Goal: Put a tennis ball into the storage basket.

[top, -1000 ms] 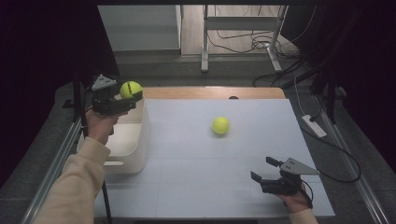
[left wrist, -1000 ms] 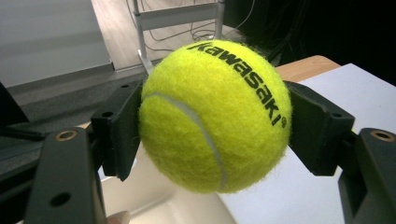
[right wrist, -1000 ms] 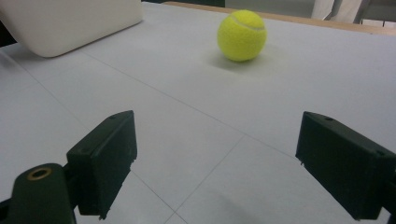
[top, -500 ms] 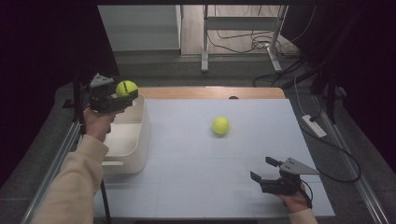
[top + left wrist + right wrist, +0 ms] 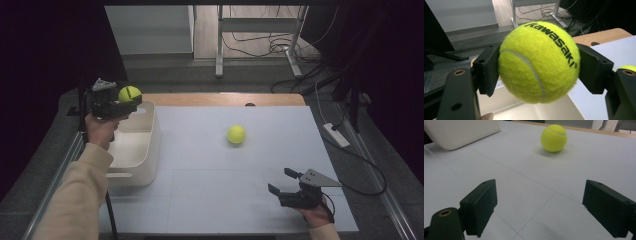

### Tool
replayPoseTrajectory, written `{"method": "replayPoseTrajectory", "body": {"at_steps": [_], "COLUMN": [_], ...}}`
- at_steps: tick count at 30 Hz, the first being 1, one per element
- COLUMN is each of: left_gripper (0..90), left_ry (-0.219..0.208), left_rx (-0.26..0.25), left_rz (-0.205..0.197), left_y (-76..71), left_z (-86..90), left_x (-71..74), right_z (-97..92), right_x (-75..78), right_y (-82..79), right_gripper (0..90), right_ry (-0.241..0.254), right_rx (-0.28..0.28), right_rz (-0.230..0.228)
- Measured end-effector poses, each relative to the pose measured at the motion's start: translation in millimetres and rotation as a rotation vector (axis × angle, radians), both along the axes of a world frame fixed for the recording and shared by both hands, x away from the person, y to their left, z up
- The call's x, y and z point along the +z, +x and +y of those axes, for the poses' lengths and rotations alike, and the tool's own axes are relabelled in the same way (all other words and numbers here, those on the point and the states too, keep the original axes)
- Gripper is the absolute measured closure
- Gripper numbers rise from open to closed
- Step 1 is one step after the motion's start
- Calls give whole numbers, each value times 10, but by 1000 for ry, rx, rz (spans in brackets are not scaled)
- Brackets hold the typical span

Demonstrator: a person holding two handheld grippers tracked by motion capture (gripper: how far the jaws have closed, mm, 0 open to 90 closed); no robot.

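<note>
High view, left gripper (image 5: 131, 100) clamping tennis ball (image 5: 129, 93)

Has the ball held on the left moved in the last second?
Yes. The held ball went left, toward the outer edge of the white bin.

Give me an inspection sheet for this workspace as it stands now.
Surface: white table, wooden strip at the far edge.
Job's things: held tennis ball above the white bin; second tennis ball lying mid-table.
Clutter: nothing seen.
Grippers: left gripper shut on the held ball; right gripper open, low over the near right of the table.
Cables: loose cables on the floor behind; power strip right of the table.
Surroundings: dark curtains, metal stand legs.
</note>
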State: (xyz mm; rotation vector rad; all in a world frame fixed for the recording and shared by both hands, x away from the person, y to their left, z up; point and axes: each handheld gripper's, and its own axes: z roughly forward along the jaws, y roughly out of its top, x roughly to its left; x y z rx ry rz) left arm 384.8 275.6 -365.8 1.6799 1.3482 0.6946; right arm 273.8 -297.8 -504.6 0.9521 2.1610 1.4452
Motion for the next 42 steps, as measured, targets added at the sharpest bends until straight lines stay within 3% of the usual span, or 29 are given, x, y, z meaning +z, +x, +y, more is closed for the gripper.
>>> {"method": "replayPoseTrajectory", "body": {"at_steps": [15, 23, 39, 42], "left_gripper": [271, 271, 271, 271], "left_ry": [1, 28, 48, 68], "left_rx": [73, 109, 112, 106], "left_rz": [51, 88, 159, 182], "left_y": [91, 149, 189, 202], "left_z": [146, 220, 272, 263], "left_x": [-73, -166, -297, -337], "right_z": [-3, -5, 1, 0], "right_x": [-2, -4, -10, -13], "right_y": [-5, -2, -2, 0], "right_gripper": [124, 124, 125, 124], "right_ry": [-2, -2, -8, -6], "right_rx": [-2, -4, -2, -2], "right_rz": [2, 3, 2, 2]}}
